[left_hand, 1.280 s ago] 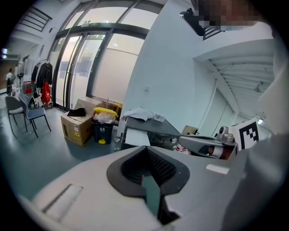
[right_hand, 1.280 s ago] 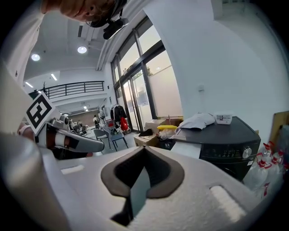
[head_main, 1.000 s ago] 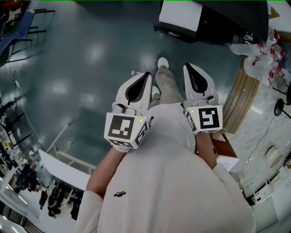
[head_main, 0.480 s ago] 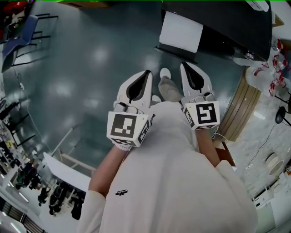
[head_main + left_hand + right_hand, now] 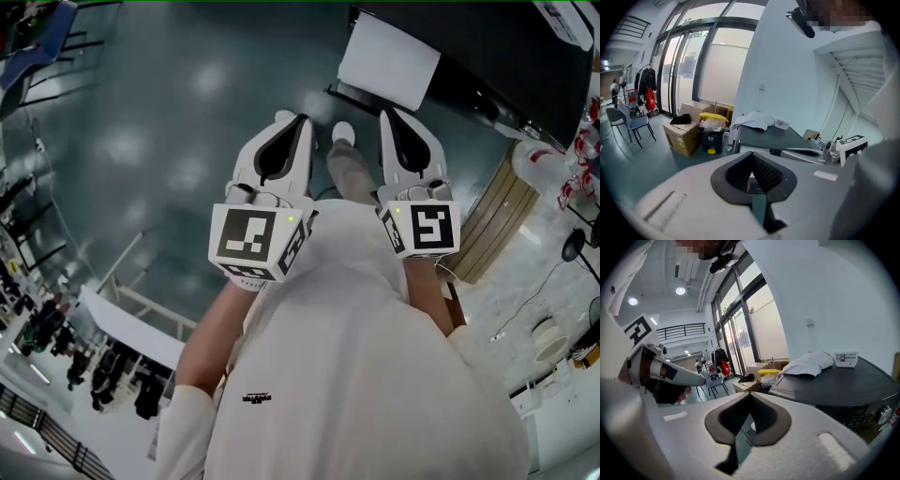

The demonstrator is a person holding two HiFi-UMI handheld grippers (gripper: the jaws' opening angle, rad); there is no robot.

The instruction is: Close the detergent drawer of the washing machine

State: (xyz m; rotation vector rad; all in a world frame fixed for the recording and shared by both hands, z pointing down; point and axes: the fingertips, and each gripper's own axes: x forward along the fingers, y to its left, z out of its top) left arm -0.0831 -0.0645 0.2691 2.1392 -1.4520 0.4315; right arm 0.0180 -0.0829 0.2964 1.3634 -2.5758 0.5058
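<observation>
now the washing machine (image 5: 487, 56) slides nearer at upper right as the person steps in; its drawer i can't pick out yet. left gripper (image 5: 289, 122) and right gripper (image 5: 392, 117) ride pinched together, empty, well short of it. approach only, no contact.

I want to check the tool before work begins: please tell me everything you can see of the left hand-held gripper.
The left hand-held gripper has a white, plastic-looking shell with dark ribbed pads inside. Its jaws stand together, with nothing between them. A cube with black-and-white square markers sits at its rear, where the person's arm meets it. It points forward above the dark floor, touching nothing else.
</observation>
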